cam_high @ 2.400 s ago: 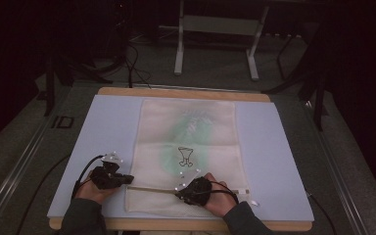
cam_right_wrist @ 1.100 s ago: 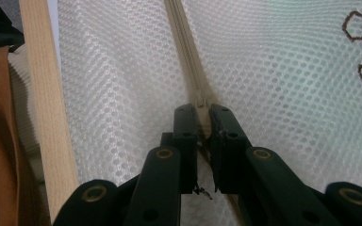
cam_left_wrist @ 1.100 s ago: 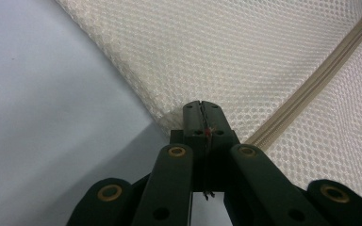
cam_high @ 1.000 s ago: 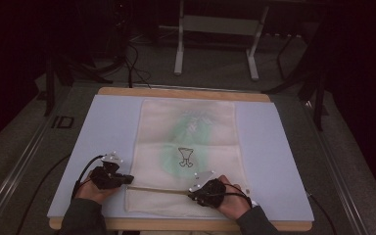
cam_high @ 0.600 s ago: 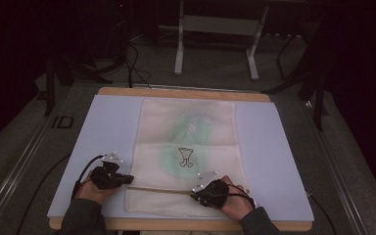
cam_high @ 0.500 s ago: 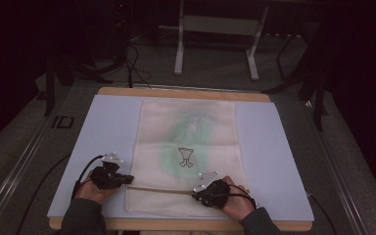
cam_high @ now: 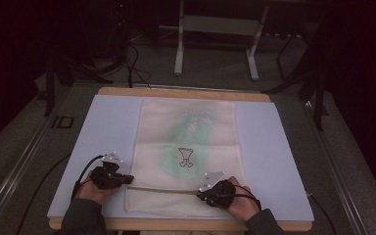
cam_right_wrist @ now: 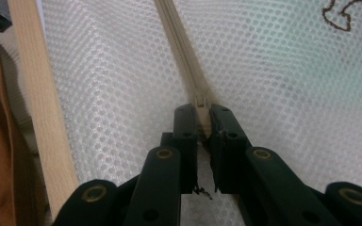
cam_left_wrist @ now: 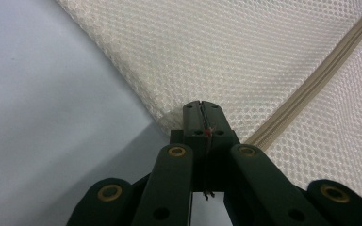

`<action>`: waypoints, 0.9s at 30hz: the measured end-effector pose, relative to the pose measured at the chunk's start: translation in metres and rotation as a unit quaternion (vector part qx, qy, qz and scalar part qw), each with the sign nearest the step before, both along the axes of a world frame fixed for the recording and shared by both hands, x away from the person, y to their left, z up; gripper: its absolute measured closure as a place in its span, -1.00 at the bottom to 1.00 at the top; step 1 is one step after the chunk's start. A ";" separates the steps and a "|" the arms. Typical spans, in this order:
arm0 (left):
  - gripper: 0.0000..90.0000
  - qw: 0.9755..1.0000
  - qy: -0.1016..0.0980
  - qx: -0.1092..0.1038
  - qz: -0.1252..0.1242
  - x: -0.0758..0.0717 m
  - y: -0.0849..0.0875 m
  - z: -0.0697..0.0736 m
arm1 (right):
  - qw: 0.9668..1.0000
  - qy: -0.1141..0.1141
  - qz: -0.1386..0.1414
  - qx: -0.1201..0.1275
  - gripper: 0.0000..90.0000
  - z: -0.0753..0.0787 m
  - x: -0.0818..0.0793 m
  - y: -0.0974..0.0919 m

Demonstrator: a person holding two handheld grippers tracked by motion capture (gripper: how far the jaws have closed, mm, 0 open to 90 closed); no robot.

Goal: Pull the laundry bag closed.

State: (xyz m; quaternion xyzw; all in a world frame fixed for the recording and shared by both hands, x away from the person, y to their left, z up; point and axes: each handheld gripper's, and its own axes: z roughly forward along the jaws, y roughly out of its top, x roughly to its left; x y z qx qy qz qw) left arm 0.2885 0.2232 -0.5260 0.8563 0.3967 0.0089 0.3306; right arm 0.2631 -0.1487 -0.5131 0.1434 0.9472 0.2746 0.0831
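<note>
Zipper slider [cam_right_wrist: 201, 101]: we see it partly hidden between closed jaws.
Bag print [cam_right_wrist: 346, 13]: cut off by the frame edge.

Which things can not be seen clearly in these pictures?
- Green item inside the mesh bag: high view, blurred by the mesh, its kind is unclear.
- Zipper pull: right gripper view, the right tool pinches it, so most of it is covered.
- Bag corner: left gripper view, hidden between the shut jaws of the left tool.
- Brown drawing: high view, too small to read; right gripper view, cut off by the top edge.
</note>
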 end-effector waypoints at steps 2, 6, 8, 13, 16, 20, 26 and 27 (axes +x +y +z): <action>1.00 1.000 0.000 0.000 0.000 0.000 0.000 0.000 | 1.000 -0.002 -0.001 -0.001 0.83 0.000 0.000 -0.001; 1.00 1.000 0.000 0.001 0.000 0.000 0.000 0.000 | 1.000 -0.001 -0.004 0.000 0.83 0.000 0.000 -0.006; 1.00 1.000 0.000 0.001 0.000 0.000 0.000 0.000 | 1.000 0.000 -0.007 0.000 0.83 0.000 0.000 -0.008; 1.00 1.000 0.000 0.001 0.000 0.000 0.000 0.000 | 1.000 -0.001 -0.010 -0.001 0.83 0.000 -0.001 -0.011; 1.00 1.000 0.000 0.001 -0.001 0.000 0.000 0.000 | 1.000 -0.001 -0.015 -0.001 0.83 0.000 0.000 -0.014; 1.00 1.000 0.000 0.002 -0.001 0.000 0.000 0.000 | 1.000 -0.001 -0.018 0.001 0.83 0.000 0.000 -0.018; 1.00 1.000 0.000 0.002 -0.001 0.000 0.000 0.000 | 1.000 0.000 -0.027 0.001 0.83 0.000 -0.001 -0.025; 1.00 1.000 0.001 0.002 -0.001 0.000 0.000 0.000 | 1.000 0.001 -0.028 0.002 0.83 0.000 -0.001 -0.026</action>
